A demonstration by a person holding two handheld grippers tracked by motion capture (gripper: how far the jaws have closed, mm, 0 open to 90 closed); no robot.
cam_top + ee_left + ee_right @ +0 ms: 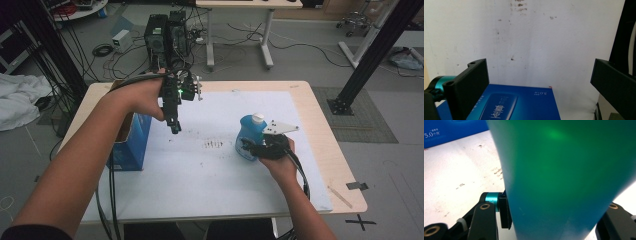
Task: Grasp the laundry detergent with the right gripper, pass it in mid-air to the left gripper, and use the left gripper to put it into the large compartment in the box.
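**Right tool on the bottle; left tool idle over the box**

Right tool (252, 146): closed around the lower body of the blue bottle (248, 137). In the right gripper view the bottle's wall (564, 177) sits between the jaws, pressed against the left one; the right jaw is mostly hidden behind it. Grip looks firm, judged from the contact.

Bottle: upright, long axis vertical, white cap (257, 118) on top. It stands on the white mat (210, 175), right of the worktop's (325, 150) middle, nearer the right edge than the left. Whether its base touches the mat or is just lifted, cannot tell. Contents not visible through the wall.

Left tool (175, 125): raised above the mat toward the far left part, pointing down. Jaws wide apart in the left gripper view (539, 82), nothing between them.

Blue box (131, 145): stands at the left edge of the worktop, tall side up. Its printed face (519, 105) shows directly below the left tool. Open top or contents cannot be made out.

Key relation: the box lies to the left of the bottle across the mat, well apart. The right hand (280, 167) has the bottle; the left hand (145, 97) is the nearer one to the box. If the bottle goes to the box, it must travel leftward while staying upright.

Dark specks (214, 144) on the mat between the two.
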